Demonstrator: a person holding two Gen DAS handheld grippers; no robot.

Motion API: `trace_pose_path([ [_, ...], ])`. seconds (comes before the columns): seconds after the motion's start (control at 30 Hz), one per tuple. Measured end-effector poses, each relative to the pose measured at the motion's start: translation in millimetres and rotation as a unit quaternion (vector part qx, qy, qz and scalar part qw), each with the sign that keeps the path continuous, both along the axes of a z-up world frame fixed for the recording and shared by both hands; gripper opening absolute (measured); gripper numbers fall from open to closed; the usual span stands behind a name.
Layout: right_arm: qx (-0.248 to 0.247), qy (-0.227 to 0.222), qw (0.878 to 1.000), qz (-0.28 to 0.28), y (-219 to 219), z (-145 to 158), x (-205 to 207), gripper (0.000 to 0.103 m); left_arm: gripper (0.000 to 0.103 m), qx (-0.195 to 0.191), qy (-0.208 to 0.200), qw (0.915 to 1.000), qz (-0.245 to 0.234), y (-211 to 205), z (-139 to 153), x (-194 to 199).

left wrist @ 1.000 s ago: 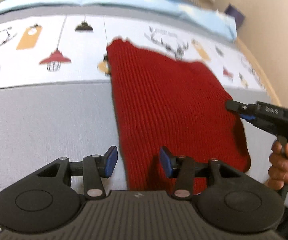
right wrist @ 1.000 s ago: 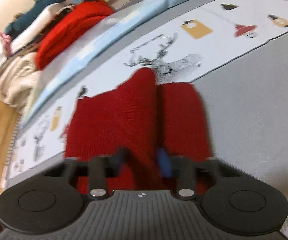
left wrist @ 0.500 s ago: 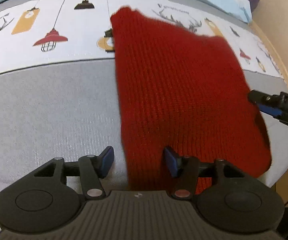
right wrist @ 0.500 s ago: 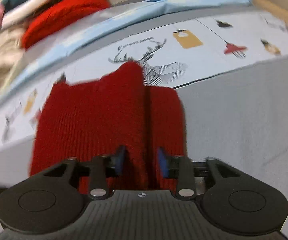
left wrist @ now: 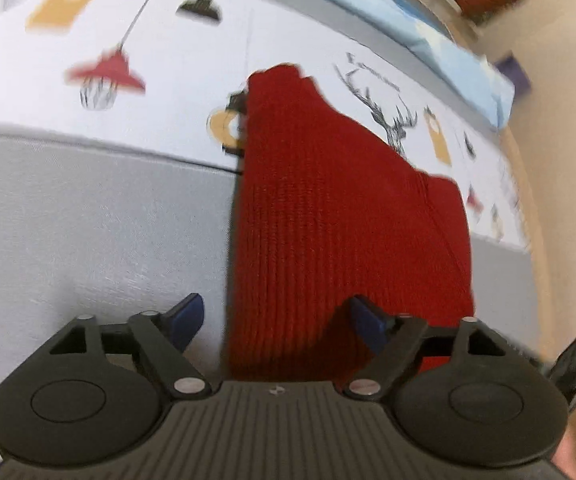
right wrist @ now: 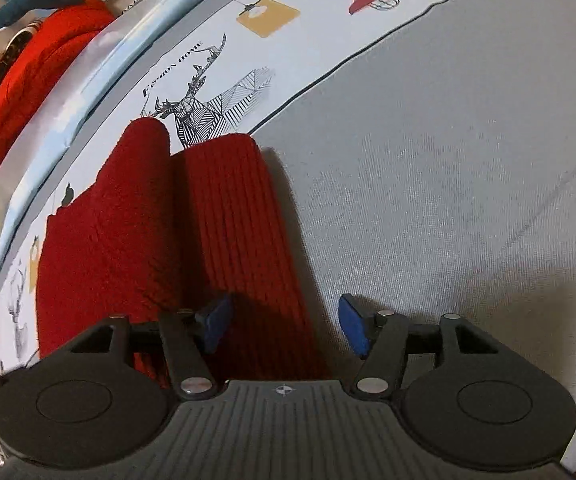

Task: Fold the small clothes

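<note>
A red knitted garment (left wrist: pixel 339 232) lies folded on the grey bed cover (left wrist: pixel 88 220). My left gripper (left wrist: pixel 276 320) is open, its blue pads astride the garment's near left edge, holding nothing. In the right wrist view the garment (right wrist: pixel 100 240) shows a sleeve (right wrist: pixel 244 240) folded lengthwise along its right side. My right gripper (right wrist: pixel 284 326) is open, its pads astride the near end of that sleeve, gripping nothing. A dark part of the right gripper (left wrist: pixel 575 364) shows at the left view's right edge.
A white band printed with lamps and deer (right wrist: pixel 208 92) runs across the bed beyond the garment. A pile of clothes, with a bright red one (right wrist: pixel 36 68), sits at the far left of the right view. A beige wall (left wrist: pixel 559 80) is at the right.
Both grippers have opened wider. The right gripper has shifted right, from the sleeve fold to the sleeve's outer edge. The left view has tilted and pulled back; the right gripper has dropped to its lower right edge.
</note>
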State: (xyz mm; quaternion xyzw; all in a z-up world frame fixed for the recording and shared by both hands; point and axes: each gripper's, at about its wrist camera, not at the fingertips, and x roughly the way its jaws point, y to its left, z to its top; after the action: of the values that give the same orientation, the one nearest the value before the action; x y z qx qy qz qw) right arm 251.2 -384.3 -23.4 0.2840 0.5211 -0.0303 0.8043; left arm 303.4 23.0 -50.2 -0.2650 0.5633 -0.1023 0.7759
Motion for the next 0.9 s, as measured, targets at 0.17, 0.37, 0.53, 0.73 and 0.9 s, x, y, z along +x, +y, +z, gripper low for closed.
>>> trace_pose_path([
  [0.17,0.012,0.003,1.000,-0.010,0.5,-2.1,1.3,0.062,0.091,-0.068,0.003,0.9975,0.020,-1.0,-23.6,9.7],
  [0.37,0.040,-0.012,0.999,-0.010,1.0,-3.2,1.8,0.040,0.090,-0.082,-0.008,0.9961,0.030,-10.3,-34.9,14.6],
  [0.53,0.046,-0.041,0.998,0.000,7.4,0.1,3.7,0.008,0.060,-0.051,-0.046,0.9976,0.013,-13.0,-12.9,10.8],
  [0.73,0.053,-0.089,0.995,0.008,25.5,12.8,9.8,0.007,0.054,0.005,-0.127,0.9918,-0.007,6.5,34.1,0.3],
  [0.9,0.083,-0.125,0.988,0.023,57.3,24.1,19.0,0.007,0.051,0.047,-0.169,0.9845,0.014,49.2,59.7,-0.6],
])
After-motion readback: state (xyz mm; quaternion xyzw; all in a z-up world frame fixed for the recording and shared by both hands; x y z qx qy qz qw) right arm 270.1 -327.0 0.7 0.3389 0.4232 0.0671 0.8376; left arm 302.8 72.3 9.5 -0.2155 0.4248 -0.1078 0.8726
